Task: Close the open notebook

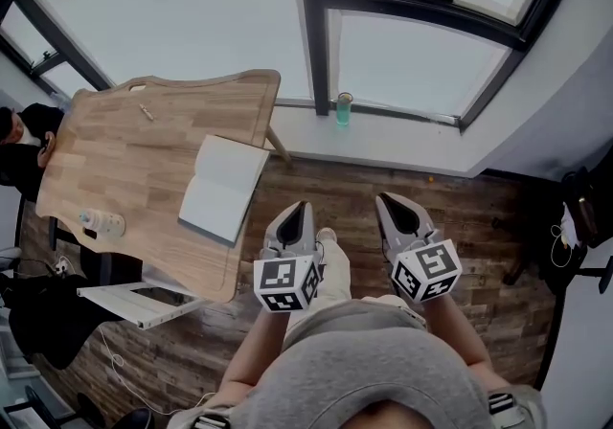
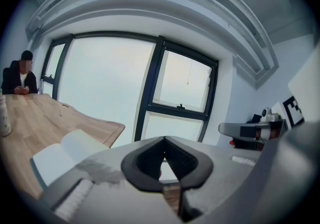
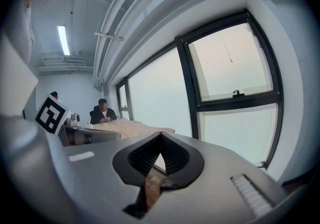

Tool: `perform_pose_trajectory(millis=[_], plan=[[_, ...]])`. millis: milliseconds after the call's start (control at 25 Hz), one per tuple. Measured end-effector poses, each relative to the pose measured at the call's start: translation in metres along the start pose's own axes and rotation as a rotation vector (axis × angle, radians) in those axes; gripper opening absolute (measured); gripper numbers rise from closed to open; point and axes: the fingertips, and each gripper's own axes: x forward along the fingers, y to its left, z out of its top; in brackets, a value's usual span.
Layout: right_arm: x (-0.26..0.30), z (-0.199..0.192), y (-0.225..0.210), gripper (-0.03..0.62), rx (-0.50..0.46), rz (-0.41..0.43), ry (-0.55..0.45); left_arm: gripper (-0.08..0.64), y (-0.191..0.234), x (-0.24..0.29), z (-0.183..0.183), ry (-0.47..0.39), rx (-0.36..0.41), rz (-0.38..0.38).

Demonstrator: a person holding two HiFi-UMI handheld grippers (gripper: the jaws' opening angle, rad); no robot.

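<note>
the open notebook (image 1: 223,188) lies flat on the wooden desk (image 1: 115,159), left of centre in the head view, near the desk's right-hand edge, its blank white pages facing up. just to its right and slightly lower in that frame are the left tongs (image 1: 295,216), held out over the plank floor (image 1: 479,226) rather than over the desk and not touching the notebook. their jaws meet at the tips with nothing between them. in the left gripper view the notebook shows at the lower left, off to the side of the closed tips, which point at the window (image 1: 412,63) instead. the right tongs (image 1: 395,212) are further right again, with the left tongs between them and the notebook, well apart from it. they too are closed tip to tip and hold nothing, and the right gripper view shows only the desk's far stretch left of centre beyond them. on the rest of the desk a bottle (image 1: 101,222) lies on its side at the lower left edge and a small pale object (image 1: 146,112) rests near the top. a person in dark clothes (image 1: 19,145) sits at the desk's far left end. a green-tinted glass (image 1: 345,108) stands on the window sill above the tongs.
</note>
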Motion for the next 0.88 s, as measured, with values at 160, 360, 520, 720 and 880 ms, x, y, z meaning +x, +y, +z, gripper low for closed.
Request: perform_pose_trajectory(millis=[160, 360, 520, 720, 880], plan=[[0.039, 0.015, -0.011, 0.0, -0.012, 0.016, 0.0, 0.003, 0.02, 0.034, 0.016, 0.002, 0.004, 0.003], [0.093, 0.038, -0.022, 0.0, -0.03, 0.045, 0.0, 0.003, 0.043, 0.072, 0.039, 0.005, 0.0, 0.006], [0.134, 0.051, -0.029, 0.0, -0.034, 0.067, 0.0, 0.003, 0.065, 0.098, 0.054, 0.006, -0.002, 0.018], [0.181, 0.06, -0.028, 0.0, -0.044, 0.107, 0.006, 0.003, 0.097, 0.125, 0.068, 0.003, -0.015, 0.045], [0.211, 0.063, -0.029, 0.0, -0.049, 0.128, 0.017, 0.003, 0.118, 0.143, 0.075, 0.003, -0.02, 0.063]])
